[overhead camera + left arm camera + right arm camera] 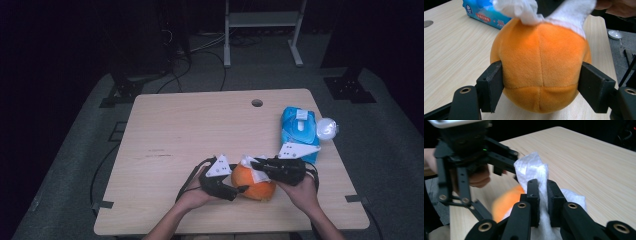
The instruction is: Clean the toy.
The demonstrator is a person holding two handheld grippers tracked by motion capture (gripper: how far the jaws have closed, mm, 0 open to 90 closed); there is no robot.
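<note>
While the left gripper is clamping the orange plush ball from both sides, its two black jaws are pressing into the soft fabric low on the ball, and the ball is sitting on the wooden table near the front edge, a little right of centre. In the high view the ball is lying between the two hands, with the left gripper coming in from its left and the right gripper reaching over its top from the right. The right gripper is pinching a white tissue between nearly closed jaws, and that tissue is draping over the top of the ball, touching it. In the left gripper view the white tissue is spreading across the ball's upper right. Farther back on the right side of the table a blue pack of wipes is lying flat, with a white flap on top; in the left gripper view the pack is showing a red label with white writing, too small and blurred to read. A small round hole is sitting in the tabletop near the far edge.
</note>
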